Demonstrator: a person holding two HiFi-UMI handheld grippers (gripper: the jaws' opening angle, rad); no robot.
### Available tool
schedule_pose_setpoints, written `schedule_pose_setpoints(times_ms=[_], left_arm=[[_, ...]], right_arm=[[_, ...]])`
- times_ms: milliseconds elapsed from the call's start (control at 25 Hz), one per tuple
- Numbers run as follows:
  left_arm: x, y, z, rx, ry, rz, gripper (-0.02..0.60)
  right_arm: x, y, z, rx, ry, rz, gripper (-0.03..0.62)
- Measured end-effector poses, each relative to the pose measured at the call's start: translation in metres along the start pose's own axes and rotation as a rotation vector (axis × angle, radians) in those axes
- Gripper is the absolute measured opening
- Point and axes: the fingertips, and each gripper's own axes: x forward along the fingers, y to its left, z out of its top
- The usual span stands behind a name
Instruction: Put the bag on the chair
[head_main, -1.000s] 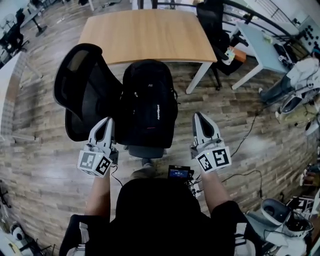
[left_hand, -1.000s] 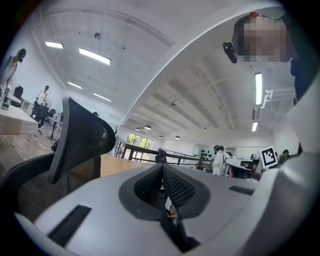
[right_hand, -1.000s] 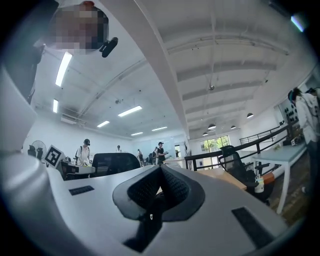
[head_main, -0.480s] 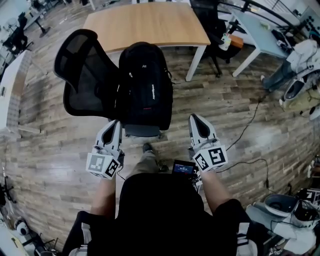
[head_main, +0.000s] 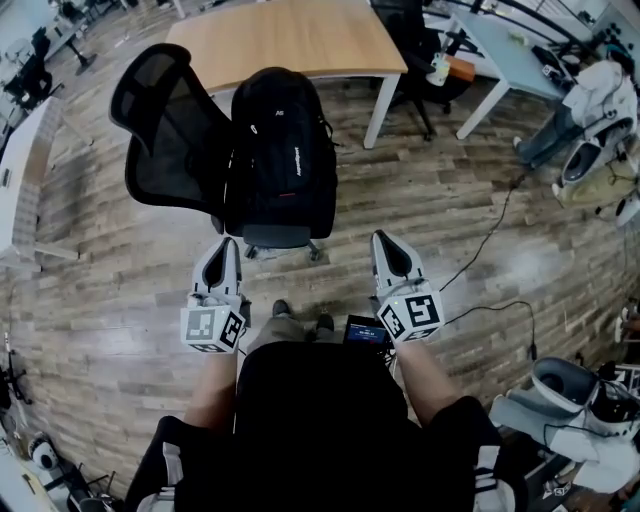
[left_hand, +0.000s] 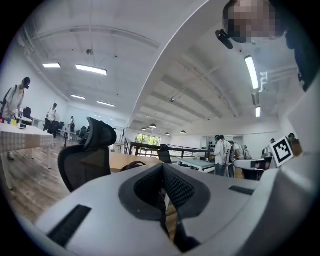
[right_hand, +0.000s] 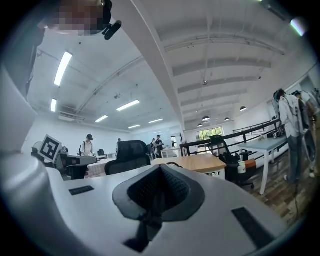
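Sitting on mesh-backed chair (head_main: 165, 130): rounded black fabric bag (head_main: 282, 150); L claw (head_main: 227, 243) & R claw (head_main: 381, 240) clenched, empty.

left gripper (head_main: 226, 250) and right gripper (head_main: 382, 245) have drawn back clear of the bag (head_main: 283, 150); chair (head_main: 170, 135) sits higher in view

Overhead looking down, others forward, sharing chair (head_main: 170, 140)

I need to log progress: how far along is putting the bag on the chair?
Done: the black backpack sits on the seat of the office chair. In hand: nothing; the left tongs and right tongs are shut, empty and clear of the chair. Left: apparently nothing.
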Motion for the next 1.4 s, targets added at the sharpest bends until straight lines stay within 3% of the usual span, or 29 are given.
schedule_pose_setpoints(times_ms=[200,520,880,1400], left_arm=[[-0.007,0.014,-0.008,0.01,0.023,0.016,0.003],[-0.01,0.025,-0.009,-0.032,0.06,-0.065,0.003],[-0.012,0.043,0.0,-0.012,0.054,-0.089,0.003],[-0.002,0.048,-0.017,-0.114,0.099,-0.158,0.003]], right_arm=[[-0.013,0.001,-0.003,0.012,0.013,-0.048,0.011],[-0.007,0.01,-0.004,0.02,0.013,-0.089,0.011],[0.005,0.025,-0.003,-0.002,0.017,-0.114,0.011],[0.009,0.028,-0.013,0.03,0.029,-0.146,0.011]])
